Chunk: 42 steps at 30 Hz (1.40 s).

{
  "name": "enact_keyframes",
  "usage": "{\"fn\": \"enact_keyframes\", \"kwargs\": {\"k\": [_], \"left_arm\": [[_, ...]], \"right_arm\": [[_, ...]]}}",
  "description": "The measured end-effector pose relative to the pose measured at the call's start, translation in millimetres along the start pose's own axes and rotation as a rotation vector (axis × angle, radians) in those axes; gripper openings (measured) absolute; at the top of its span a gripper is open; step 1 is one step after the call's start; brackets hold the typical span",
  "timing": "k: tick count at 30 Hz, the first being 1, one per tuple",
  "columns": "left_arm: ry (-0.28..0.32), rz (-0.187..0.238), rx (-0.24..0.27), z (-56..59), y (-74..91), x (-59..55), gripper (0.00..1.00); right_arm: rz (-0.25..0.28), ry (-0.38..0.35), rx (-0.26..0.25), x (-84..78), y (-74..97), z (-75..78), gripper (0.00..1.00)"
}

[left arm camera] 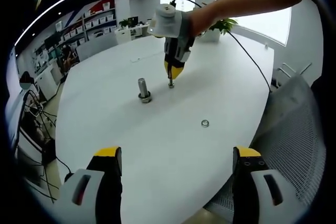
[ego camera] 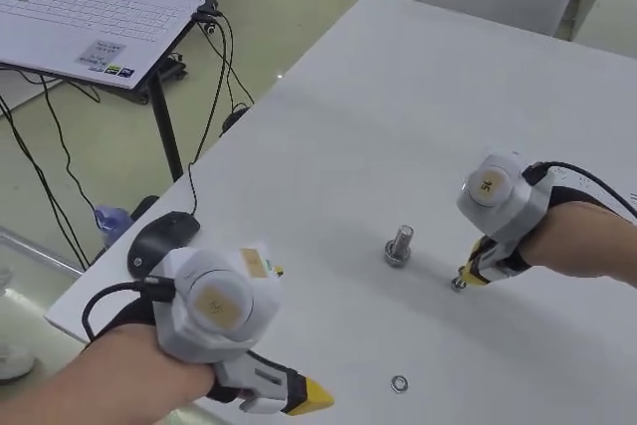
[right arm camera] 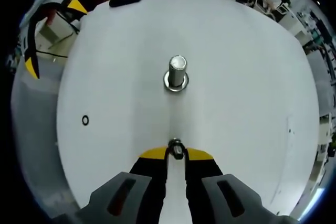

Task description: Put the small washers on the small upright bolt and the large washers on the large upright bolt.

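The right gripper (right arm camera: 176, 156), narrowed, is closing around the small bolt (left arm camera: 170, 83), perhaps pinching something there. The loose washer (ego camera: 399, 383) is lying just right of the wide-open left gripper (left arm camera: 177, 153).

A black mouse (ego camera: 159, 238) sits at the white bench's (ego camera: 398, 97) left edge. An open laptop (ego camera: 90, 7) stands beyond that edge, with cables (ego camera: 214, 67) hanging.
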State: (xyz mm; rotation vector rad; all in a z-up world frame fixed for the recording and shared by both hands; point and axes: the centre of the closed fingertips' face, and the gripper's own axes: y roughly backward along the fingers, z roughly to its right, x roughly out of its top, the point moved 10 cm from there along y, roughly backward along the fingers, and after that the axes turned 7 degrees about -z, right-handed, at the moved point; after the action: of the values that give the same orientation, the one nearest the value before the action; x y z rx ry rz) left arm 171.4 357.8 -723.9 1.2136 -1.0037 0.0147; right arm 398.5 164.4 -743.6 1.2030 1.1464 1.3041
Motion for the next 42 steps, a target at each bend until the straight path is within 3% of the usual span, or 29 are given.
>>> {"fn": "enact_keyframes", "kwargs": {"k": [22, 38, 42], "left_arm": [[0.006, -0.04, -0.007, 2.6, -3.5, -7.4, 0.83], [0.001, -0.039, -0.017, 5.7, -3.7, -5.3, 0.8], [0.003, -0.042, -0.019, 6.7, -4.2, -5.9, 0.8]], "right_arm": [[-0.023, 0.0, 0.028, -0.3, -21.8, 9.6, 0.13], [-0.023, 0.024, 0.02, 0.4, -20.9, 5.9, 0.14], [-0.019, 0.016, 0.023, 0.1, -20.9, 6.8, 0.18]]}}
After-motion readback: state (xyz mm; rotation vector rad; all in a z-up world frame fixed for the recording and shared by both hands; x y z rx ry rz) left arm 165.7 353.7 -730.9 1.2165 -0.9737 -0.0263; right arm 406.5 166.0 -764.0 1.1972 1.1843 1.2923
